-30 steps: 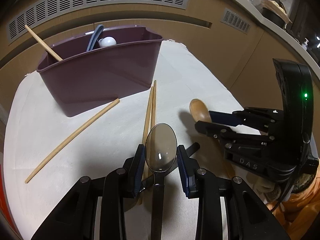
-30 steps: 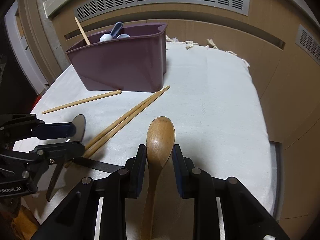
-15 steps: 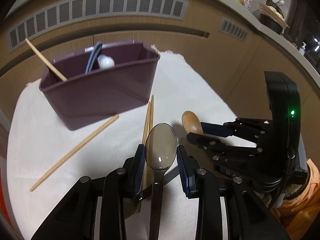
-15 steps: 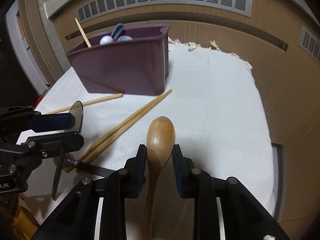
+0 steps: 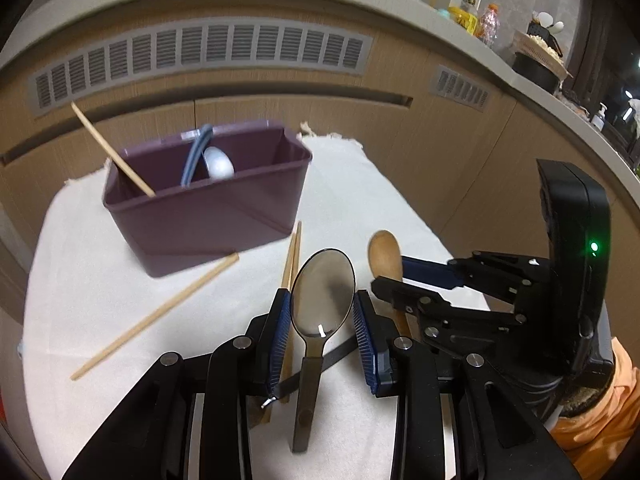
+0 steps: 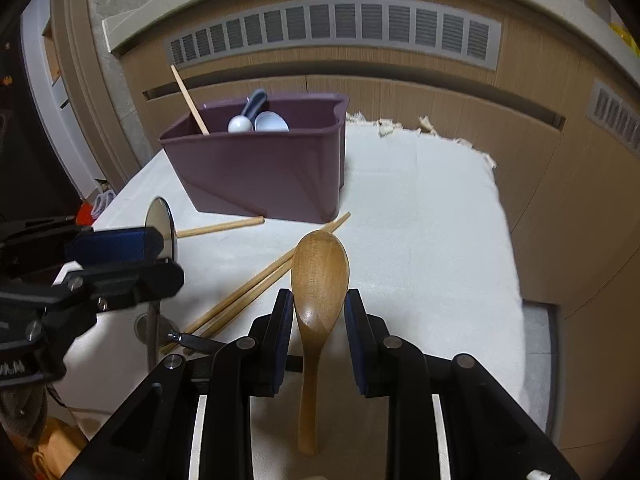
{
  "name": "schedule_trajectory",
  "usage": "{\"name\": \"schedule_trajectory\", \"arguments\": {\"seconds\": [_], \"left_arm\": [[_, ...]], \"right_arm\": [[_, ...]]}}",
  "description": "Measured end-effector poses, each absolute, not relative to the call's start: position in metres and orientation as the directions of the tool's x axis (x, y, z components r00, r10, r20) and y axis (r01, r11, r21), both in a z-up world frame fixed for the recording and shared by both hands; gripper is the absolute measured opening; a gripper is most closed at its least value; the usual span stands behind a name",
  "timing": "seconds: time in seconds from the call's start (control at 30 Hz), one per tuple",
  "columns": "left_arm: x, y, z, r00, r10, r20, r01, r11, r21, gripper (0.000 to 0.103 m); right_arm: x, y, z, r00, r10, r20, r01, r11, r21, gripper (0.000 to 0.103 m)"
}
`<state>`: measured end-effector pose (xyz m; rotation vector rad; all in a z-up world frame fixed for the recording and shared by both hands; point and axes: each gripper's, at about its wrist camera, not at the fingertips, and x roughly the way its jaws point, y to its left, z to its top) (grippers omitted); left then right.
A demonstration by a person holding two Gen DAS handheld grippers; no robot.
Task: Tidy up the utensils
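My left gripper (image 5: 322, 312) is shut on a metal spoon (image 5: 322, 294), held above the white cloth. My right gripper (image 6: 319, 312) is shut on a wooden spoon (image 6: 319, 276), also lifted. Each gripper shows in the other's view: the right one (image 5: 394, 274) to the right, the left one (image 6: 132, 256) to the left. The purple utensil bin (image 5: 208, 208) stands ahead; it also shows in the right wrist view (image 6: 260, 164). It holds one chopstick (image 5: 112, 152), a blue handle and white spoons (image 6: 258, 122).
A pair of chopsticks (image 6: 256, 284) and a single chopstick (image 5: 160, 312) lie on the white cloth (image 6: 420, 220) in front of the bin. A dark thin utensil (image 6: 196, 340) lies under the grippers. A wooden cabinet wall with vents stands behind the table.
Both grippers have risen with their spoons and tilted up; the bin and cloth now sit lower and farther in both views.
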<state>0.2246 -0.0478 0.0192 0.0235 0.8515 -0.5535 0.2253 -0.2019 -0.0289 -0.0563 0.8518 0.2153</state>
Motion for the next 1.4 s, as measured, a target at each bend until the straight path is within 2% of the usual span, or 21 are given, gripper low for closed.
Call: {"name": "schedule_trajectory", "arguments": {"seconds": [0.1,0.13,0.23,0.27,0.43,0.6,0.67,0.73,0.83,1.07,1.13,1.2,1.27,1.3,1.4], "left_arm": [[0.224,-0.049,0.035,0.569,-0.437,-0.697,0.472,0.867,-0.158,0.032],[0.225,-0.05,0.043,0.586,-0.43,-0.687,0.471,0.871,-0.143,0.032],[0.229,-0.051,0.062,0.623,-0.419,-0.66,0.471,0.875,-0.111,0.031],[0.231,-0.052,0.071,0.64,-0.415,-0.646,0.47,0.877,-0.099,0.024],[0.238,-0.046,0.095,0.685,-0.402,-0.608,0.448,0.89,-0.084,0.023],[0.247,-0.026,0.081,0.67,-0.375,-0.64,0.405,0.908,-0.108,0.023],[0.252,-0.026,0.066,0.644,-0.371,-0.67,0.407,0.907,-0.111,0.023],[0.259,-0.029,0.046,0.603,-0.37,-0.707,0.415,0.902,-0.117,0.024],[0.27,-0.028,0.019,0.558,-0.364,-0.746,0.408,0.903,-0.136,0.024],[0.282,-0.023,-0.024,0.497,-0.343,-0.797,0.394,0.907,-0.145,0.027],[0.287,-0.021,-0.033,0.484,-0.345,-0.805,0.385,0.909,-0.158,0.031],[0.291,-0.018,-0.041,0.474,-0.343,-0.811,0.371,0.913,-0.169,0.034],[0.293,-0.017,-0.045,0.465,-0.342,-0.817,0.363,0.915,-0.176,0.034],[0.293,-0.017,-0.046,0.46,-0.341,-0.82,0.361,0.915,-0.178,0.034],[0.293,-0.02,-0.048,0.452,-0.341,-0.824,0.366,0.914,-0.178,0.035]], "right_arm": [[0.22,-0.202,-0.012,0.67,0.163,-0.724,-0.21,0.977,0.026,0.022],[0.218,-0.202,-0.003,0.688,0.164,-0.707,-0.21,0.977,0.021,0.012],[0.215,-0.201,0.023,0.729,0.171,-0.663,-0.219,0.976,0.011,0.012],[0.214,-0.2,0.029,0.741,0.172,-0.649,-0.223,0.975,0.004,0.012],[0.214,-0.194,0.052,0.774,0.183,-0.606,-0.26,0.965,-0.041,0.012],[0.224,-0.189,0.018,0.685,0.23,-0.692,-0.344,0.939,-0.028,0.012],[0.233,-0.186,-0.007,0.635,0.232,-0.737,-0.36,0.933,-0.016,0.014],[0.244,-0.183,-0.033,0.584,0.235,-0.777,-0.369,0.93,0.003,0.021],[0.26,-0.18,-0.059,0.538,0.232,-0.811,-0.365,0.931,0.024,0.022],[0.299,-0.174,-0.087,0.496,0.206,-0.843,-0.345,0.938,0.026,0.024],[0.308,-0.173,-0.088,0.496,0.225,-0.839,-0.344,0.938,0.048,0.032],[0.313,-0.172,-0.09,0.496,0.231,-0.837,-0.347,0.936,0.053,0.034],[0.315,-0.168,-0.09,0.498,0.221,-0.839,-0.354,0.935,0.036,0.034],[0.314,-0.166,-0.089,0.498,0.211,-0.841,-0.36,0.933,0.021,0.024],[0.304,-0.166,-0.087,0.488,0.198,-0.85,-0.366,0.931,0.007,0.023]]}}
